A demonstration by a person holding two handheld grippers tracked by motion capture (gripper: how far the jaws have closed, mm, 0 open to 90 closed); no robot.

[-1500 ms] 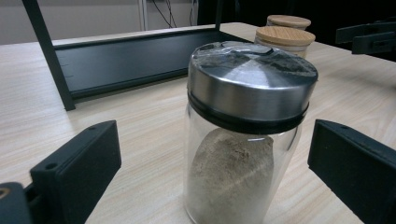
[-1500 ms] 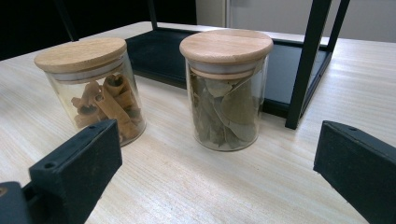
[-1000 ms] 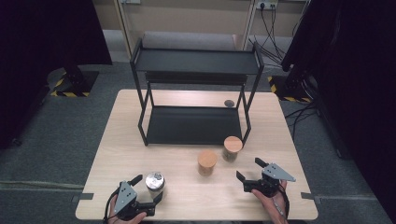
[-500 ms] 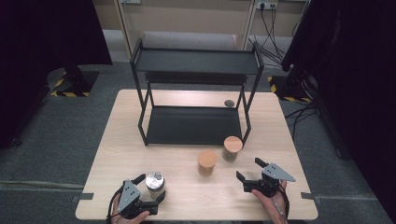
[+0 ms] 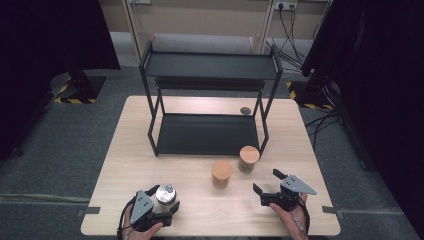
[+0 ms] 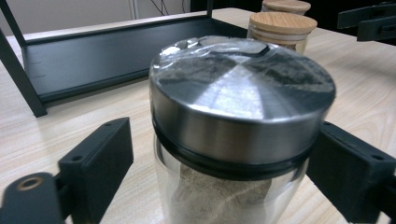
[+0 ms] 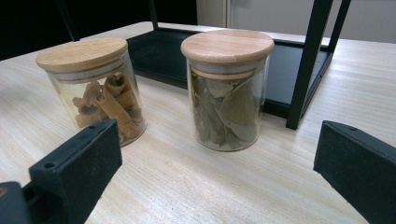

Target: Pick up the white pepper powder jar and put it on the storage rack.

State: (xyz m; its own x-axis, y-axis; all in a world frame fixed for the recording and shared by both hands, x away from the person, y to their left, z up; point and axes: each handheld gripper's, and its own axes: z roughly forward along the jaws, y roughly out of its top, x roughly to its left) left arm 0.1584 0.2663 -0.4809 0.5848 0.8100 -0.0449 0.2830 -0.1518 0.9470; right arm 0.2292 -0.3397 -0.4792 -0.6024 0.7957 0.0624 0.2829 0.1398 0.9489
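— While the left gripper (image 5: pixel 172 206) sits at the near left of the table (image 5: pixel 130 150), what is between its jaws?
— A glass jar with a steel lid (image 6: pixel 243 98), standing upright and holding a pale powder. The jaws have just been closing around it. In the left gripper view one jaw is against the lid's edge and the other stands a little apart from the glass, so the jar is bracketed but not yet clamped.
— Moving right, what comes next?
— Two jars with wooden lids, near the table's middle. The cinnamon jar (image 7: pixel 95 88) stands nearer the person, and the bay leaf jar (image 7: pixel 226 88) stands just beside it, close to the front leg of the black shelf rack (image 5: pixel 210 132).
— Are they touching?
— No, a gap of bare wood shows between them.
— And the right gripper (image 5: pixel 266 183)?
— It rests at the near right, jaws spread wide and grasping nothing, facing the two wooden-lidded jars from a short way off.
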